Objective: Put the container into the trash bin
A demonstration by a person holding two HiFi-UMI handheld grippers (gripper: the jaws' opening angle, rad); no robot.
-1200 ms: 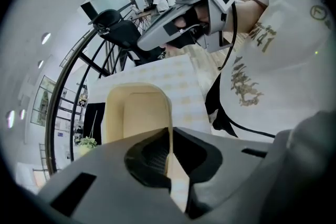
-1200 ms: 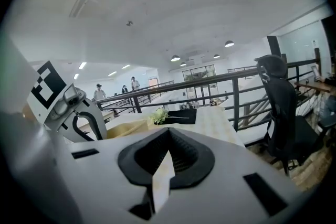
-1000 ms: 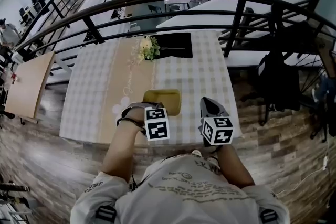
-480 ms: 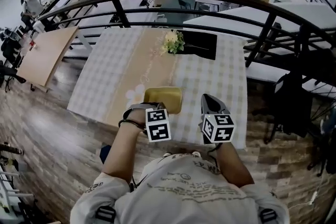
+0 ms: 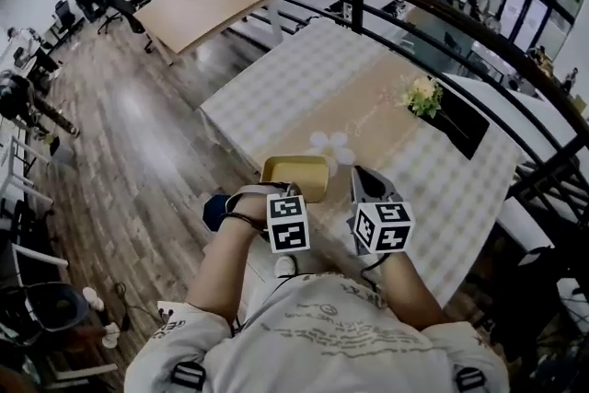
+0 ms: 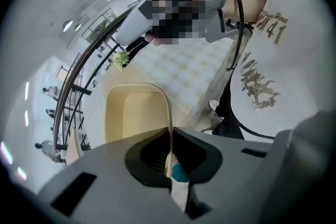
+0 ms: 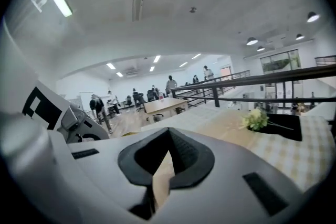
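1. Right now, your left tongs (image 5: 276, 195) are clenched on the near rim of the yellow container (image 5: 296, 177); in the left gripper view the thin wall sits pinched between the jaws (image 6: 169, 136)
2. The container (image 6: 131, 113) is empty, held in the air over the near edge of the checked worktop (image 5: 304, 78)
3. Your right tongs (image 5: 361, 178) are clenched with nothing in them, just beside the container on its right and apart from it
4. A small bunch of flowers (image 5: 423, 95) stands farther along the worktop, well apart from both tongs
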